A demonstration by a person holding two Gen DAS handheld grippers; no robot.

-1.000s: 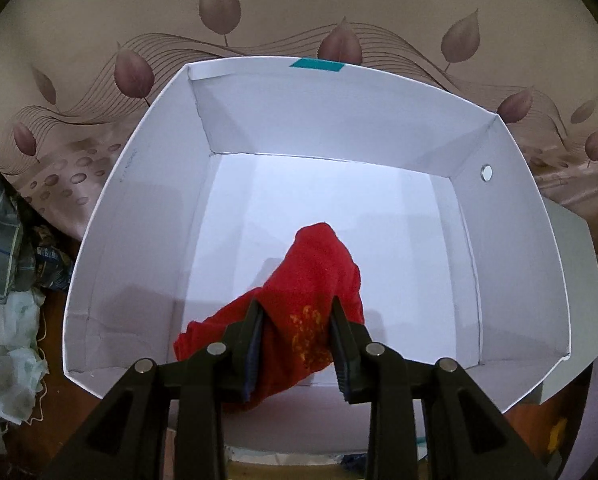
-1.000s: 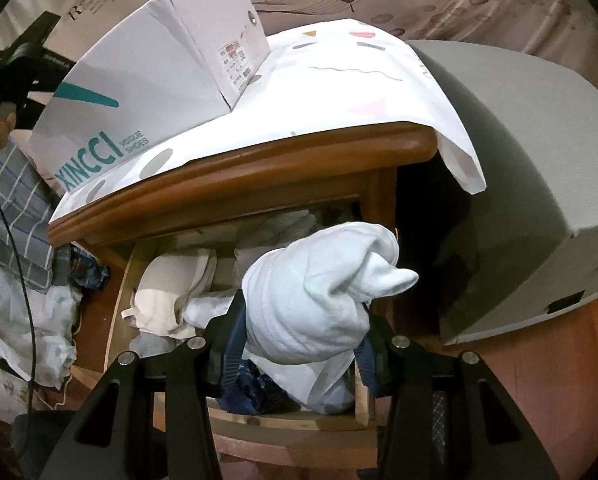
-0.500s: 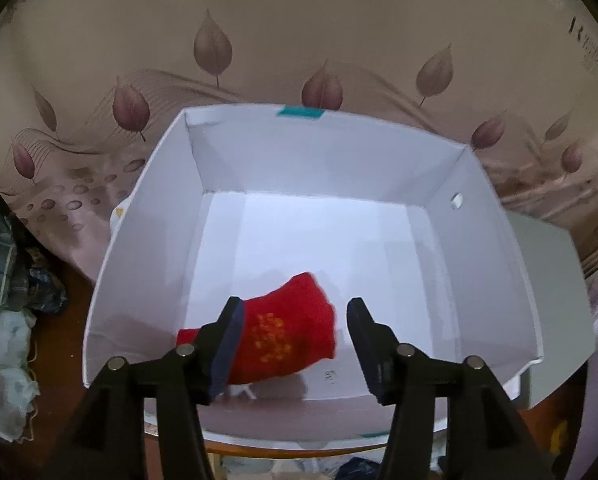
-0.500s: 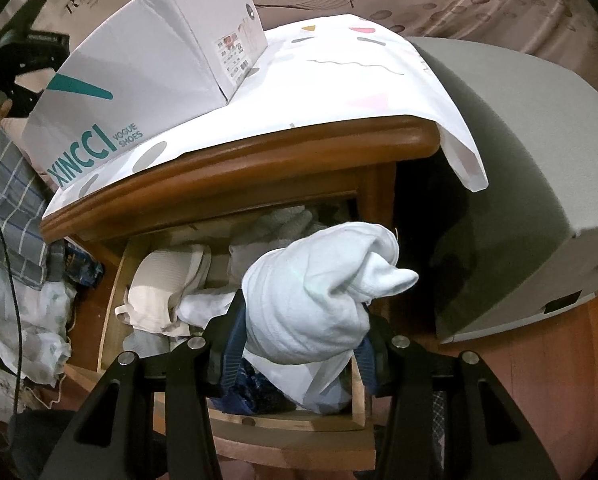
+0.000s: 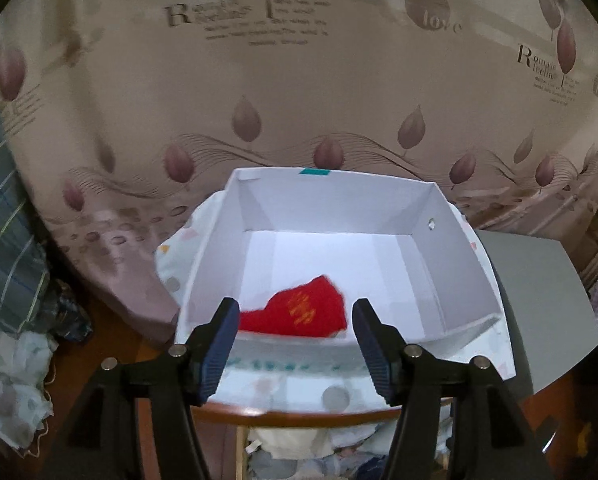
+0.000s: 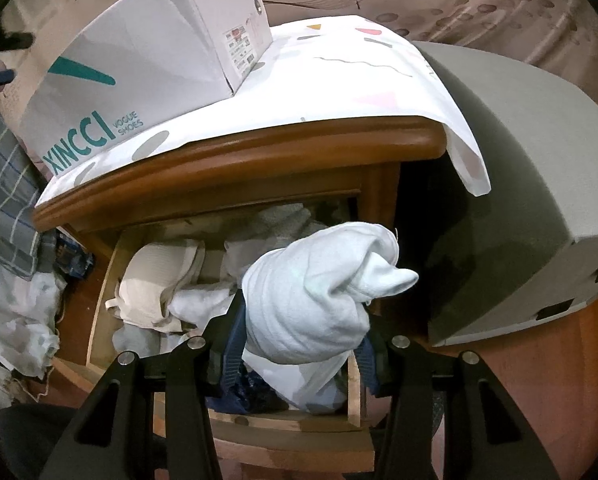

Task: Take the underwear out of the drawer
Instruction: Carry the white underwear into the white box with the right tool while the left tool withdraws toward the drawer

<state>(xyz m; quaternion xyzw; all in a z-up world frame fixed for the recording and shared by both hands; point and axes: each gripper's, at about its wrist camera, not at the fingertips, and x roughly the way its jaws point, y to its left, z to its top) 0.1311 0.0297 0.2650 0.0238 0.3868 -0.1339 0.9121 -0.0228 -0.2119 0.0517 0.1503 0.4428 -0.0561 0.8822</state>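
Matt white cardboard box, soft red knit underwear, glossy wooden nightstand

The near wall of the white cardboard shoebox hides the lower edge of the red cloth; the yellow print on it is blurred.

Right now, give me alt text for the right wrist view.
The right gripper holds a bundled white garment above an open wooden drawer full of pale clothes. A white shoebox sits on the cabinet top.
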